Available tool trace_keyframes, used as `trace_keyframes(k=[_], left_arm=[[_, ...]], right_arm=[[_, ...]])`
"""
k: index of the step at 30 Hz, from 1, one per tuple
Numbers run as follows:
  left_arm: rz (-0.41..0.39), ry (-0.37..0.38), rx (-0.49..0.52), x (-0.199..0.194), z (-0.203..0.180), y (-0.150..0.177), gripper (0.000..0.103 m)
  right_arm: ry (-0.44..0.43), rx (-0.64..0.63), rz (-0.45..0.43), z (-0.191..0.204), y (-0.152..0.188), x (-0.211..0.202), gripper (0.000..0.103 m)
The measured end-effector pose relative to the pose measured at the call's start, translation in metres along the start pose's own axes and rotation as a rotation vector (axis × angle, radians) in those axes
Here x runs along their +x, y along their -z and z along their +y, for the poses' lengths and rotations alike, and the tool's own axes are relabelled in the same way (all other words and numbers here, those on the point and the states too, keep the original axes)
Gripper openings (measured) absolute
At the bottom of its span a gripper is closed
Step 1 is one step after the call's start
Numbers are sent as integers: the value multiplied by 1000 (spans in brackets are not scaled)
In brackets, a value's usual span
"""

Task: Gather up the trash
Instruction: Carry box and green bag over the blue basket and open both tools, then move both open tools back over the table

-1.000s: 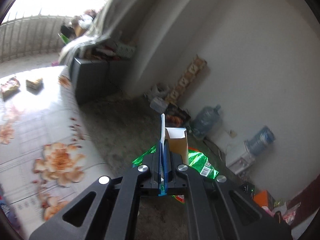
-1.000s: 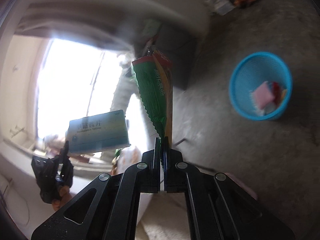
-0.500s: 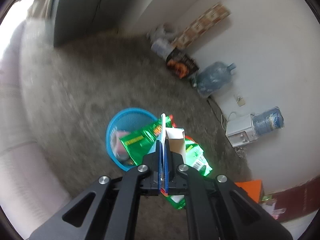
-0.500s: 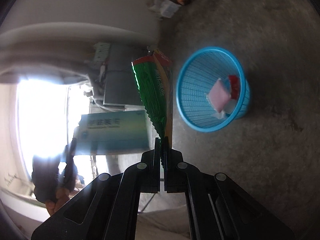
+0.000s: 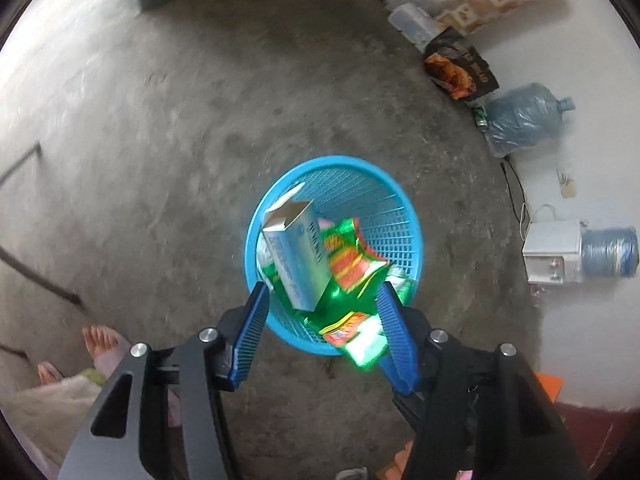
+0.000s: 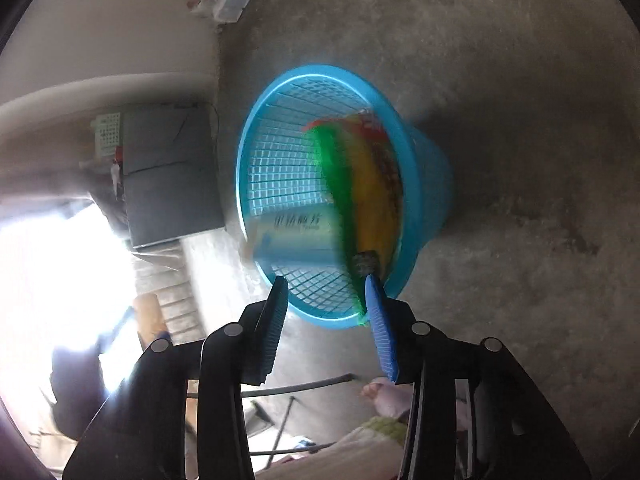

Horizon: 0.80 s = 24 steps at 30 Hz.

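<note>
Both grippers' jaws were opening over blue basket [image 5: 404,204] — left gripper [image 5: 322,300] clear of pale box [image 5: 298,256], right gripper [image 6: 326,292] beside green wrapper [image 6: 340,184]; box print was blurred, unreadable.

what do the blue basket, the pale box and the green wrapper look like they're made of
Basket: likely moulded plastic, glossy, with an open lattice wall.
Box: thin printed cardboard, judging by its folded open flap.
Wrapper: shiny plastic or foil film, crinkled and reflective; which of the two is unclear.

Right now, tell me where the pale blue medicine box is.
In the left wrist view the medicine box is tipped over the blue mesh basket, left of the green snack wrapper, just beyond the left gripper.
</note>
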<state>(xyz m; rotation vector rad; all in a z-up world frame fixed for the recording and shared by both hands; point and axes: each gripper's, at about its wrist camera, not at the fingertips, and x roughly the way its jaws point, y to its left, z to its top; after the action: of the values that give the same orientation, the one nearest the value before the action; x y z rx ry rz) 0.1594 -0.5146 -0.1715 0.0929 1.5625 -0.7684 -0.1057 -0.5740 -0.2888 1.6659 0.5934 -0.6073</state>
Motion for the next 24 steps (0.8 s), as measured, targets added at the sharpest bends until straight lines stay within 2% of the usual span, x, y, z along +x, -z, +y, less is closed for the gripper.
trace_keyframes(k=[1,7,9,15,19,24], left_arm=[[-3,-4,0,0,3,1,54],[-62,-38,7,-29,2,3,54],[-105,-33,26,-48,-6,3,55],[-230,-17,111,-131,-22,24,69],[-282,-10,138,-183,-17,47,79],[-328,27,181,-248,14,88,85]], right_arm=[[11,-14,-17,0,1,-4,53],[118,-58,-119,-1,5,-29,54],[143,-90,-170,2,9,-43,54],[194,-246,-254,28,36,-68,54],[226,-417,-237,62,50,-55,54],[220,-586,-148,108,59,-9,54]])
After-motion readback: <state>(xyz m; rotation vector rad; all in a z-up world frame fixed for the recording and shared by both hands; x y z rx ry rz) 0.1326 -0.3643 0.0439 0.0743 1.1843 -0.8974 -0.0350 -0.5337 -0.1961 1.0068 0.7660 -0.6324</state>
